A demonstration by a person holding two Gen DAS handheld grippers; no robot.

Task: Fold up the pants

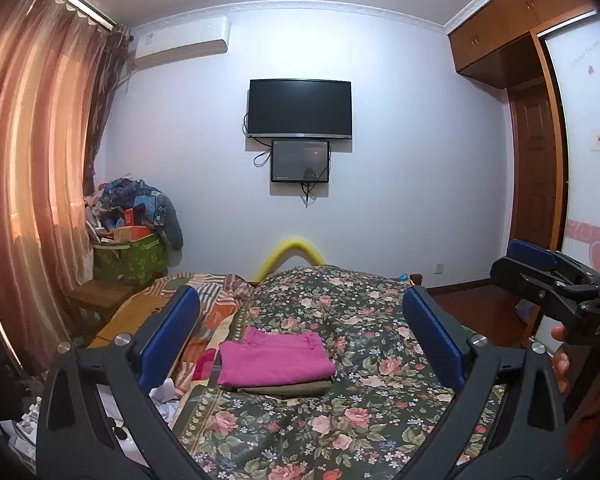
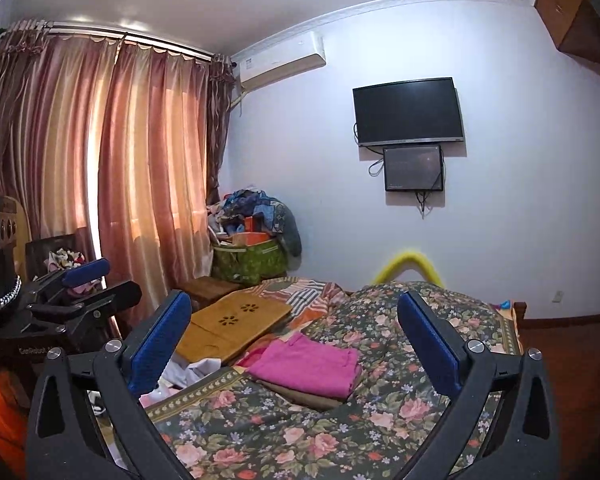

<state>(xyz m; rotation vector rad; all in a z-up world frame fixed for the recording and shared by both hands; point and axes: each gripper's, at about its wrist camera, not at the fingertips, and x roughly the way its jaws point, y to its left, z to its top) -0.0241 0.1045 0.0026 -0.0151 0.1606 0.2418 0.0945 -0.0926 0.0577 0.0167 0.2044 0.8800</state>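
Wooden lap tray (image 2: 232,326) and crumpled clothes (image 2: 180,376) lay left on floral bedspread (image 1: 340,420), folded pink pants (image 1: 276,358) rested atop olive garment (image 1: 288,388), ahead of left gripper (image 1: 300,336) and right gripper (image 2: 296,340), both spread wide, empty.

Bare floral bedspread (image 1: 380,412) lies open before folded pink pants (image 1: 274,356); wooden board (image 2: 232,326) flanks left.

Your left gripper (image 1: 300,336) stands wide open above the floral bedspread (image 1: 372,364). The folded pink pants (image 1: 276,358) lie ahead on an olive garment (image 1: 288,388), untouched.
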